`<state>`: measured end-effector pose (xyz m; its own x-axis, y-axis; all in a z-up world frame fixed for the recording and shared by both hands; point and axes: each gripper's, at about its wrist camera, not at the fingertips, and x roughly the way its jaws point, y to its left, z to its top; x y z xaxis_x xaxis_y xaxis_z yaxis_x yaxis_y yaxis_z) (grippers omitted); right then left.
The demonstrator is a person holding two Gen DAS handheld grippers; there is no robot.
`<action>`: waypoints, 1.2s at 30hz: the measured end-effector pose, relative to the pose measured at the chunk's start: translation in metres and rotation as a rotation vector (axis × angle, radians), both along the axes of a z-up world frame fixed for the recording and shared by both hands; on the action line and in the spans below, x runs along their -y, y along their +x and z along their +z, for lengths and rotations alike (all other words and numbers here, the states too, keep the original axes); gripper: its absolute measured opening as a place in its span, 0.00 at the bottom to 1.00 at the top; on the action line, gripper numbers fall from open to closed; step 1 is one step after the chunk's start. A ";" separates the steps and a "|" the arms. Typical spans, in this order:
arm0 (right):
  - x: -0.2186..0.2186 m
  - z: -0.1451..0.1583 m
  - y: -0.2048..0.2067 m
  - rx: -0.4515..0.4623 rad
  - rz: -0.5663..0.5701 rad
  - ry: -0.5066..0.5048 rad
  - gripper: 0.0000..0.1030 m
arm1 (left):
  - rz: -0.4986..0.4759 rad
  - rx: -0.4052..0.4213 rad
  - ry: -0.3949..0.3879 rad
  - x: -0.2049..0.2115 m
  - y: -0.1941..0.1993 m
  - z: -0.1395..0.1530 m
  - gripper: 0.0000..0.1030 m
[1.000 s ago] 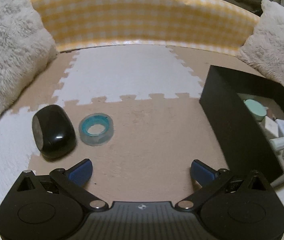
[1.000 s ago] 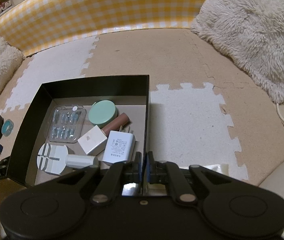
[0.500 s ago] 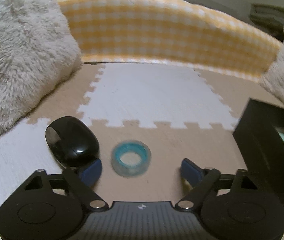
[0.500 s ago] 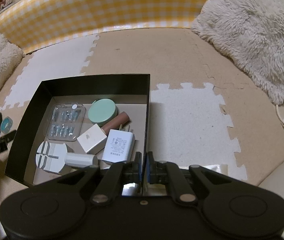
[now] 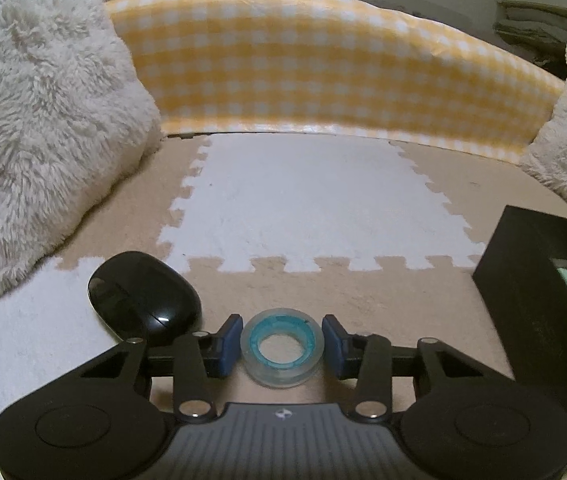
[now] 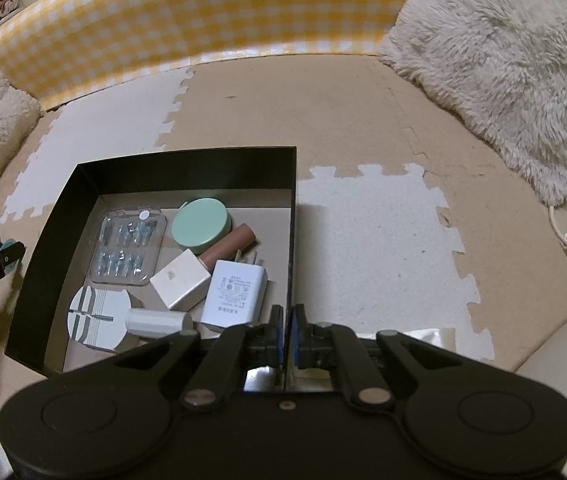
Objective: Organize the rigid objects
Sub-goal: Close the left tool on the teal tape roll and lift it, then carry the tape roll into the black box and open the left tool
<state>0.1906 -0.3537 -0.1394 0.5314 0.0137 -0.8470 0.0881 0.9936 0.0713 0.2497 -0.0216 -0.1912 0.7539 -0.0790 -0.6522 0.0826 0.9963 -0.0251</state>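
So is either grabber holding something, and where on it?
The left gripper is closing around the tape roll at its outer sides, but the roll is not clearly gripped yet. The right gripper is shut and holds nothing.

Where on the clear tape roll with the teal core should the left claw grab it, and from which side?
Grip the clear tape roll with the teal core across its outer rim, coming down from above on the camera's side. It lies flat on the tan foam mat, hole up, so the curved outer wall is the only graspable face. The left claw already straddles it, jaws closing; keep clear of the glossy black mouse.
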 end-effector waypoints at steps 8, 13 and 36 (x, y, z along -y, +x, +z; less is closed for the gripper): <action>0.000 0.000 0.000 0.000 0.000 0.000 0.04 | -0.154 0.068 -0.081 0.037 -0.020 0.048 0.43; 0.000 0.000 0.000 0.001 0.000 0.002 0.04 | -0.266 0.076 -0.131 0.062 -0.042 0.075 0.43; 0.000 0.000 0.000 0.001 0.000 -0.001 0.05 | -0.532 0.018 -0.196 0.151 -0.084 0.053 0.43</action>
<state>0.1901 -0.3537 -0.1395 0.5318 0.0133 -0.8467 0.0878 0.9936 0.0707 0.1653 -0.1727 -0.1383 0.5879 -0.5694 -0.5746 0.5743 0.7940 -0.1992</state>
